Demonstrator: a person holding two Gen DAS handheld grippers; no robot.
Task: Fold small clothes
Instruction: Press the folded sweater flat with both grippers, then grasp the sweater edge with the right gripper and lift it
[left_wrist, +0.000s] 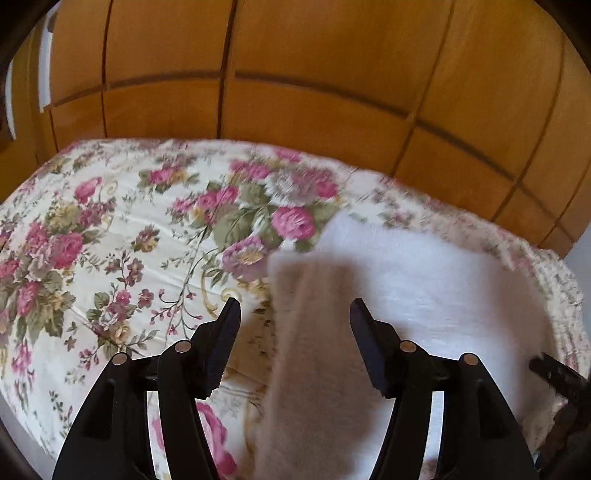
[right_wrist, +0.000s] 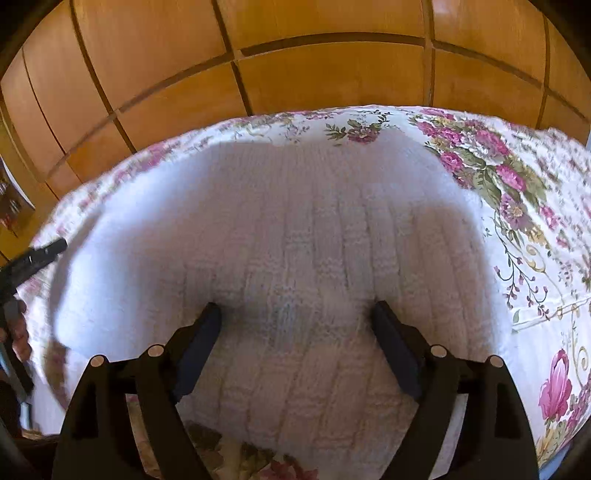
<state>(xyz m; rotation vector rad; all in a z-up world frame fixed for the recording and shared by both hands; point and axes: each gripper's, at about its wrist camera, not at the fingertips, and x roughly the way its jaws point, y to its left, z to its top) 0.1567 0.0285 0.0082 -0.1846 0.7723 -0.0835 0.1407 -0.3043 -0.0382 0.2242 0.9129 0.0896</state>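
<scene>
Soft, limp white knit (right_wrist: 295, 229) should bunch easily; both the left gripper (left_wrist: 293, 306) and right gripper (right_wrist: 295, 310) gape empty, so pinch its six-o'clock hem.

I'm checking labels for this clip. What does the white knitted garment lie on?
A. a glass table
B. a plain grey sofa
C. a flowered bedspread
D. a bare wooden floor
C: the white knitted garment is spread on a bedspread printed with pink roses and green leaves, and that print shows around it in both wrist views.

Knit garment (right_wrist: 280, 229) on bedspread (right_wrist: 535, 258), wardrobe (right_wrist: 295, 74) behind the bed
</scene>
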